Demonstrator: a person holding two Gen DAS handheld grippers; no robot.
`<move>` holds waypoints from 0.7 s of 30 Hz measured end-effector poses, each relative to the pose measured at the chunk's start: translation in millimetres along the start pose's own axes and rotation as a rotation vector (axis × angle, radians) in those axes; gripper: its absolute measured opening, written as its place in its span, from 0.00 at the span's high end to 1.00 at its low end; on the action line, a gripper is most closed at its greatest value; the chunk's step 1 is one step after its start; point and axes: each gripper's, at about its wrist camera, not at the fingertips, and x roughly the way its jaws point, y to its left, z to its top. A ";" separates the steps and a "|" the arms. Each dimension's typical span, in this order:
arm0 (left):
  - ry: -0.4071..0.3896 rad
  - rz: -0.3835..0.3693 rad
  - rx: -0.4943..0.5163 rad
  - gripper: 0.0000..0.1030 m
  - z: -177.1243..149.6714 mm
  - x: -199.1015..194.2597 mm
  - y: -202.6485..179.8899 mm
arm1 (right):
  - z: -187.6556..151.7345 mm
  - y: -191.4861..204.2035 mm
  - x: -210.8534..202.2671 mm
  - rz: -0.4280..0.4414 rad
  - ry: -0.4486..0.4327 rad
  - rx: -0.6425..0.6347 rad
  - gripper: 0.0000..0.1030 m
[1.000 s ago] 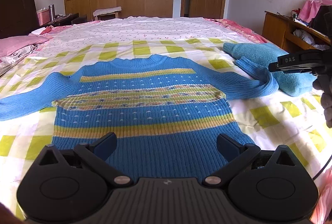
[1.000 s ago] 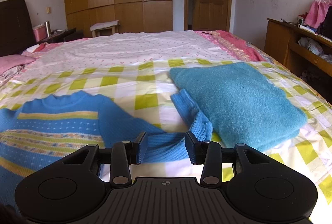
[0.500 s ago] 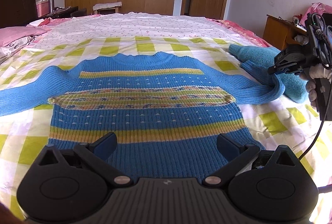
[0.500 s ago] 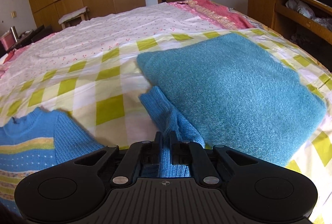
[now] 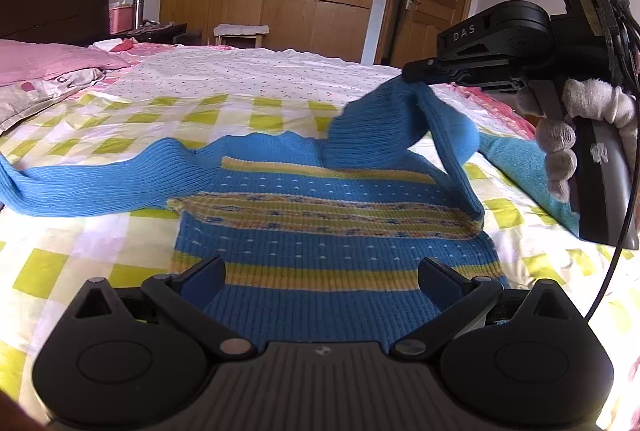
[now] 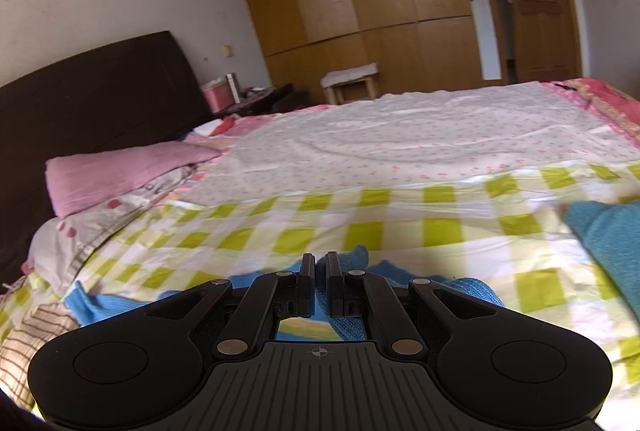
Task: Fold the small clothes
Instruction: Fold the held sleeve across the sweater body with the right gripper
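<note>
My right claw [image 5: 412,74] pinches the blue sweater's sleeve [image 5: 384,127] lifted; carry it flat across the chest; left claw [image 5: 322,281] wide, empty.

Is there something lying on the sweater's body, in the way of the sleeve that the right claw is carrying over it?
Nothing visible blocks it. The right claw is shut on the sleeve, lifted above the sweater, whose striped front lies bare. The left claw stands open at the hem.
</note>
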 end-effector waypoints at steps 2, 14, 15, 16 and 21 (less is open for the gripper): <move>0.004 -0.001 -0.014 0.00 -0.4 1.1 6.8 | -12.7 14.2 16.5 0.011 0.073 -0.056 0.95; 0.002 0.002 -0.007 0.00 -4.3 5.4 25.4 | -69.5 38.4 37.5 -0.060 0.286 -0.318 0.90; 0.002 0.004 -0.010 0.00 -4.1 5.2 26.8 | -69.3 43.0 39.7 -0.047 0.285 -0.334 0.89; -0.001 0.007 -0.014 0.00 -3.8 5.0 28.3 | -69.7 47.9 42.1 -0.034 0.285 -0.351 0.89; -0.013 0.031 -0.035 0.00 -1.6 4.8 39.6 | -72.8 78.4 63.7 0.053 0.299 -0.466 0.79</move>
